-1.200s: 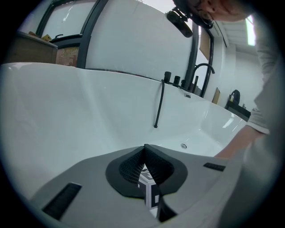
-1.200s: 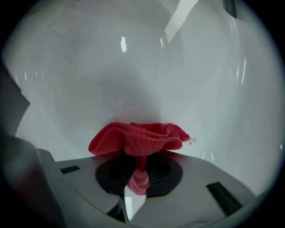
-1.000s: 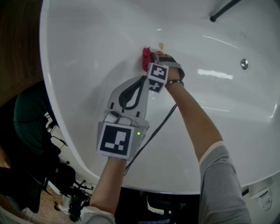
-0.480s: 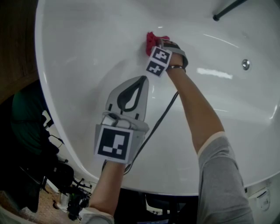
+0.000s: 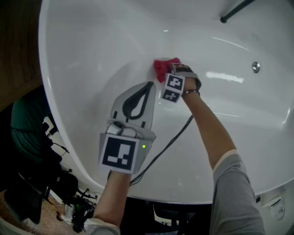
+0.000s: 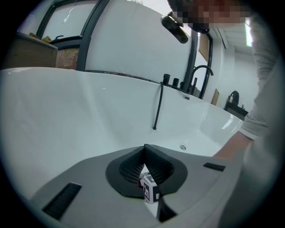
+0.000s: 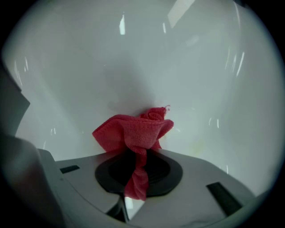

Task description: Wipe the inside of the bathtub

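A white bathtub [image 5: 82,55] fills the head view. My right gripper [image 5: 169,72] is shut on a red cloth [image 5: 163,67], which is bunched and pressed against the tub's inner wall. In the right gripper view the red cloth [image 7: 133,133] sticks out from between the closed jaws onto the white surface. My left gripper [image 5: 148,85] hovers over the tub's near side, jaws shut with nothing between them; in the left gripper view the left gripper [image 6: 144,149] points along the tub, and the right gripper's marker cube [image 6: 150,188] shows beyond it.
A round drain fitting [image 5: 256,67] sits at the tub's right. A black rod [image 5: 234,10] reaches in from the upper right. A cable [image 5: 163,140] trails from the right gripper over the tub's rim. Dark clutter [image 5: 32,151] lies on the floor to the left.
The right gripper with the red cloth went up the tub wall, then came back down and slightly right. The left gripper has barely moved.
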`<state>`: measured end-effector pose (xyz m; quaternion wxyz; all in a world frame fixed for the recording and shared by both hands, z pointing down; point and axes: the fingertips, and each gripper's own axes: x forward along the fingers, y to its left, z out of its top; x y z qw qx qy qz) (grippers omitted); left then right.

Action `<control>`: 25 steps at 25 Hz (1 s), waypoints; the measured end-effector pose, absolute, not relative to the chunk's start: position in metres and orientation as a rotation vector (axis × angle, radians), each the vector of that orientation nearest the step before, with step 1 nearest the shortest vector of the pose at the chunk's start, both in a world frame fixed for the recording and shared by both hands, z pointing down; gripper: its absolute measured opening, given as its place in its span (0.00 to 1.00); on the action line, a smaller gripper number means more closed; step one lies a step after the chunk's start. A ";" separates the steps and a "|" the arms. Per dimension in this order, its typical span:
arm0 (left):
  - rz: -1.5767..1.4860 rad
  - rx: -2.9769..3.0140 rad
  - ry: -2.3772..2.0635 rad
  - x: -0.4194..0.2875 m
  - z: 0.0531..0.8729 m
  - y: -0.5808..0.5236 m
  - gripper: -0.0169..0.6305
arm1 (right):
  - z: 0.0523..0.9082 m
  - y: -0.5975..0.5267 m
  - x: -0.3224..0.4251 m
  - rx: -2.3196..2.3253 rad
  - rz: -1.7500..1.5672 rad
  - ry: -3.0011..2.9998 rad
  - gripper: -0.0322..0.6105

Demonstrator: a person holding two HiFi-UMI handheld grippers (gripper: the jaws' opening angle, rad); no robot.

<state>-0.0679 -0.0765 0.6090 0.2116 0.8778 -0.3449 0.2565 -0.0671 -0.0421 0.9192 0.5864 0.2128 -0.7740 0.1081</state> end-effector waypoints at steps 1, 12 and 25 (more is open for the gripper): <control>0.715 2.435 -0.958 -0.069 0.610 -0.076 0.03 | 0.919 -0.052 -0.063 0.530 0.268 -1.808 0.12; 0.728 2.426 -0.973 -0.077 0.614 -0.079 0.03 | 0.914 -0.184 0.000 0.982 0.448 -1.744 0.12; 0.709 2.436 -0.934 -0.055 0.613 -0.067 0.03 | 0.918 -0.054 -0.010 0.716 0.390 -1.764 0.12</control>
